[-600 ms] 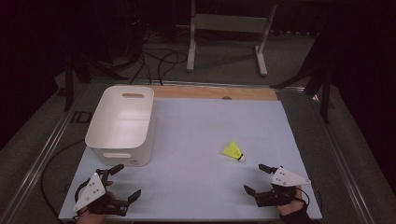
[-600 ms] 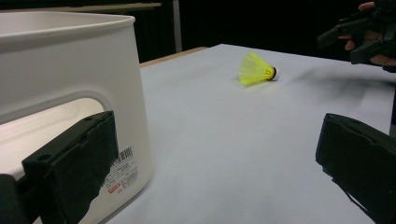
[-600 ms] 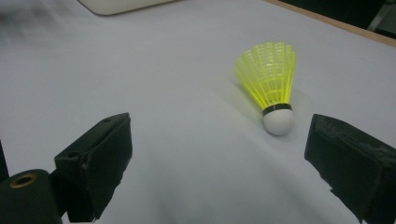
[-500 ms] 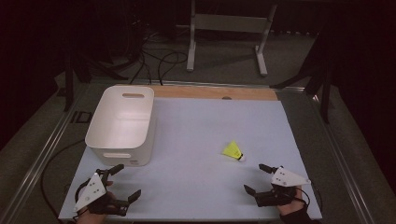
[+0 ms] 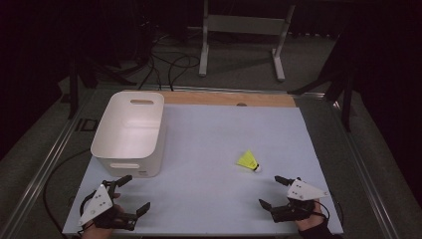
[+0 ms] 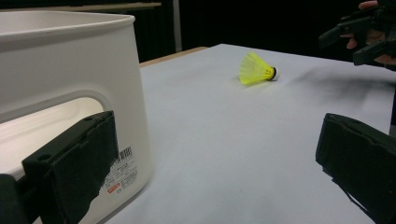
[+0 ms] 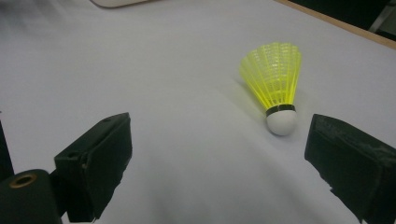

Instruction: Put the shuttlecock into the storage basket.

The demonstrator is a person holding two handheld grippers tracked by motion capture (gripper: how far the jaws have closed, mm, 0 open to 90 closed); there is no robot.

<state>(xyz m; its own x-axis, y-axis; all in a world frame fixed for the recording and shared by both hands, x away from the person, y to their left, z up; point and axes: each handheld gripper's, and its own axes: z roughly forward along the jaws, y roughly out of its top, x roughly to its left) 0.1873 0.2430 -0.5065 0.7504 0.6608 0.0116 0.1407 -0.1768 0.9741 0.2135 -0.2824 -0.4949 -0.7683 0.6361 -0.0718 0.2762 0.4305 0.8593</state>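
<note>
A yellow shuttlecock (image 5: 248, 160) lies on the table (image 5: 209, 149), well apart from the white bin (image 5: 130, 133). Both grippers (left (image 5: 133, 193), right (image 5: 268, 190)) gape wide, holding nothing.

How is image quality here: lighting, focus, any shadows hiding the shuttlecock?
High view: table evenly lit, surroundings dark, somewhat soft. Left gripper view: shuttlecock sharp, a soft grey shadow on the table beyond it. Right gripper view: shuttlecock clear and unshadowed, near jaws slightly blurred.
</note>
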